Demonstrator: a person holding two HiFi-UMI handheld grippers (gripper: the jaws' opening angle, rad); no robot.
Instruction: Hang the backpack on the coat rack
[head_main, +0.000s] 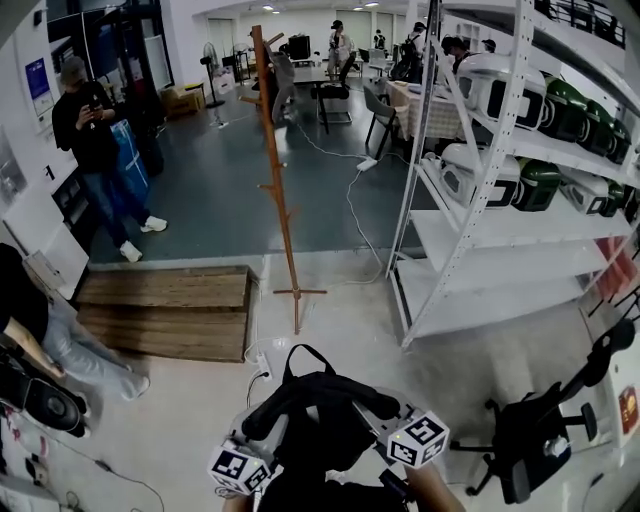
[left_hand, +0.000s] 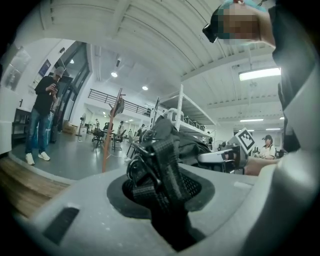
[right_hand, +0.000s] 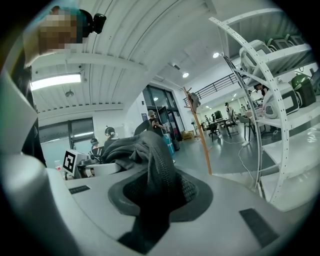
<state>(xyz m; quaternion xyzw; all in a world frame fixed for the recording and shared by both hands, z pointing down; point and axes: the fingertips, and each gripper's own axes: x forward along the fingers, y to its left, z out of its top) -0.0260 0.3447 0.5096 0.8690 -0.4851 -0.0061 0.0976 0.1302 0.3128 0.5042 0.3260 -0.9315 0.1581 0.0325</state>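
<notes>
A black backpack (head_main: 320, 410) hangs between my two grippers low in the head view, its top loop standing up. My left gripper (head_main: 262, 428) is shut on a webbing strap (left_hand: 162, 172) with a buckle. My right gripper (head_main: 385, 405) is shut on a padded shoulder strap (right_hand: 155, 175). Both grippers point roughly level. The wooden coat rack (head_main: 278, 190) stands upright on the floor ahead of the backpack, apart from it. It also shows as a thin orange pole in the left gripper view (left_hand: 109, 145) and the right gripper view (right_hand: 200, 135).
A white shelf unit (head_main: 520, 150) with appliances stands at the right. A low wooden platform (head_main: 165, 310) lies left of the rack's base. A black office chair (head_main: 540, 430) is at the lower right. A person (head_main: 95, 140) stands at the far left, and a cable (head_main: 355, 210) runs across the floor.
</notes>
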